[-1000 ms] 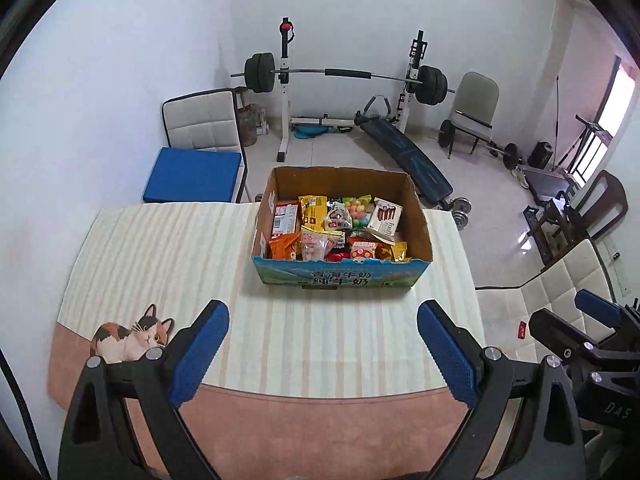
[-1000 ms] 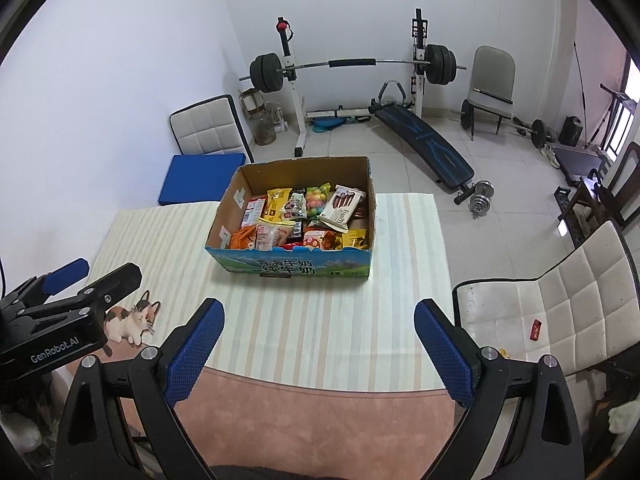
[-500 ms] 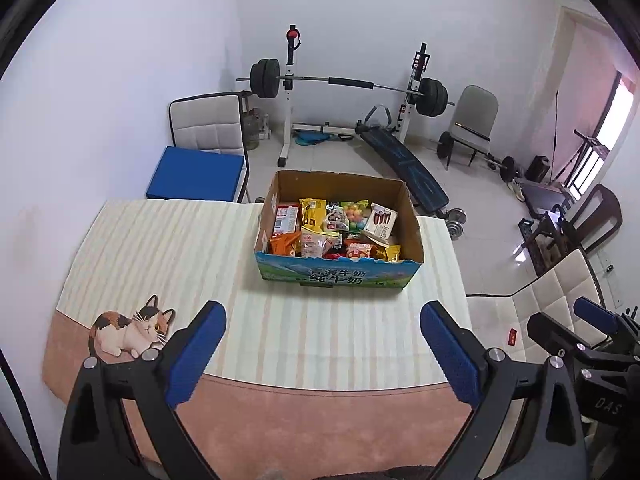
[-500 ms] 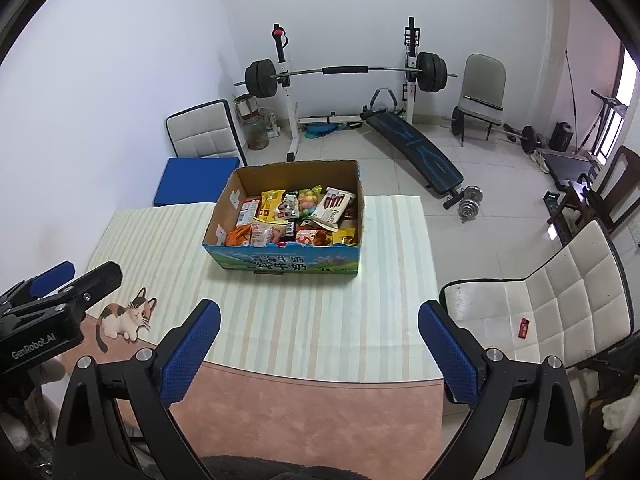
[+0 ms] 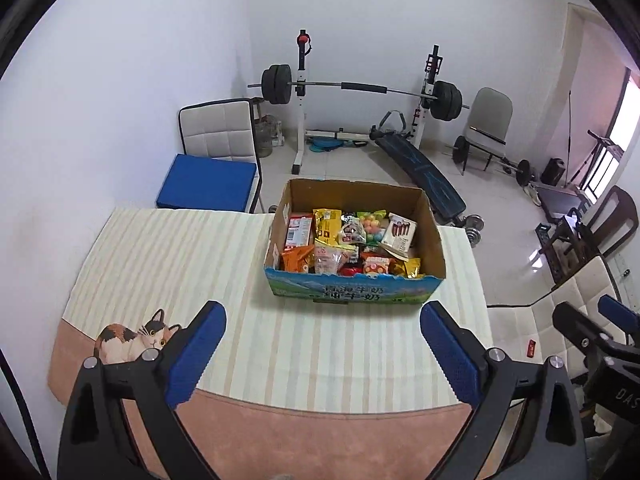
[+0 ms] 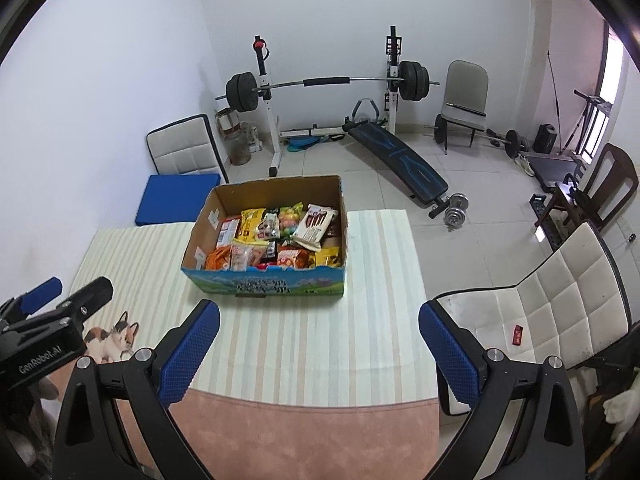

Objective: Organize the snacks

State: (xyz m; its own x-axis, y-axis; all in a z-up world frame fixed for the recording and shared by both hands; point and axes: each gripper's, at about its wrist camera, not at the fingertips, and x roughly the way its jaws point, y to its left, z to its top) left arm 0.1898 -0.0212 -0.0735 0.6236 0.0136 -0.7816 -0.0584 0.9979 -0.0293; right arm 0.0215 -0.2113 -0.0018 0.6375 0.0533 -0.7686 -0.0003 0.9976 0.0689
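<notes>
An open cardboard box (image 5: pixel 356 292) with a blue printed front stands at the far side of the table; it also shows in the right wrist view (image 6: pixel 264 284). Several snack packets (image 5: pixel 348 240) fill it, among them a white chocolate-stick pack (image 6: pixel 316 222) and a yellow bag (image 6: pixel 250 228). My left gripper (image 5: pixel 320 316) is open and empty, held high above the near table edge. My right gripper (image 6: pixel 320 316) is open and empty, beside it to the right. Both are well short of the box.
The table wears a striped cloth (image 5: pixel 168 256) with a cat picture (image 5: pixel 132 336) at the near left. A white padded chair (image 6: pixel 552 300) stands right of the table, a blue-cushioned chair (image 5: pixel 208 184) behind it. A barbell rack (image 5: pixel 360 88) and bench (image 6: pixel 396 160) stand by the back wall.
Both grippers have drawn back and up from the box, which looks smaller and farther. Both stay open and empty.
</notes>
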